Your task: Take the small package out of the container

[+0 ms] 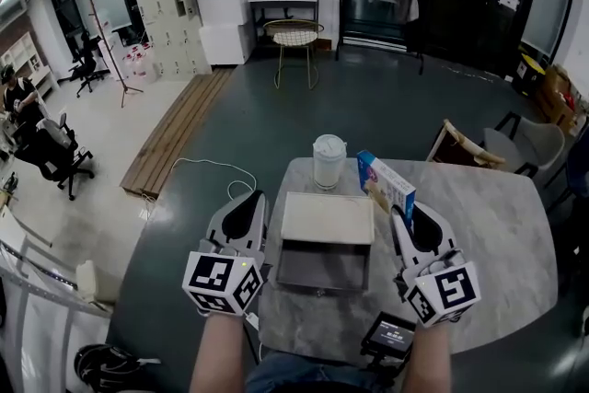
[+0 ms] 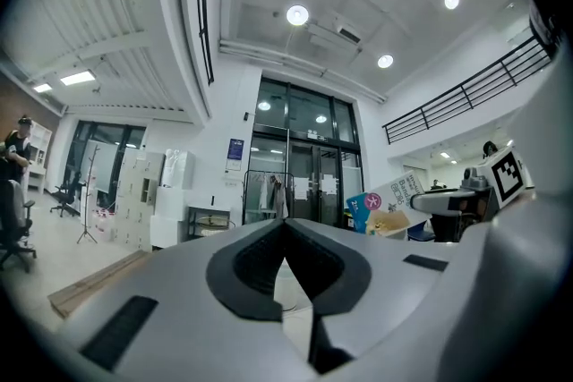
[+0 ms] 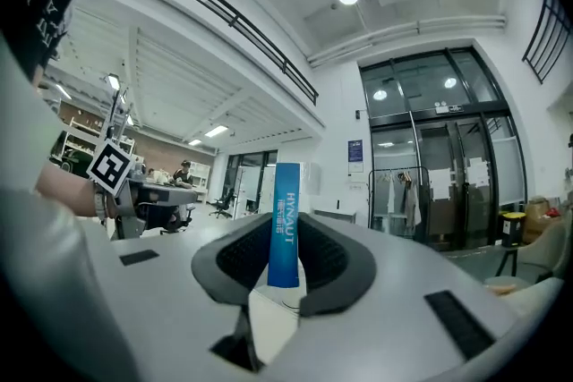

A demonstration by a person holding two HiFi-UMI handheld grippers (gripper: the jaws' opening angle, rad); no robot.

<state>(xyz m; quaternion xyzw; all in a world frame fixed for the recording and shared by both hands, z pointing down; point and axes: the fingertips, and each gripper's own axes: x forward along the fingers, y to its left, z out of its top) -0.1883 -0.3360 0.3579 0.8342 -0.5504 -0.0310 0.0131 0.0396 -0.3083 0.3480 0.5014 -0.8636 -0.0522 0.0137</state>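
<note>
The right gripper (image 1: 403,218) clamps the small blue package (image 1: 385,182) upright between its jaws, outside the container (image 1: 327,218) near its far right corner above the grey table (image 1: 497,225), while the left gripper (image 1: 247,205), jaws closed on nothing, is at the container's left.

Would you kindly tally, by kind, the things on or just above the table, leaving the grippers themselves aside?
container: 1
lidded cup: 1
small package, blue, held in the right gripper: 1
screen device at the near table edge: 1
Total: 4
</note>
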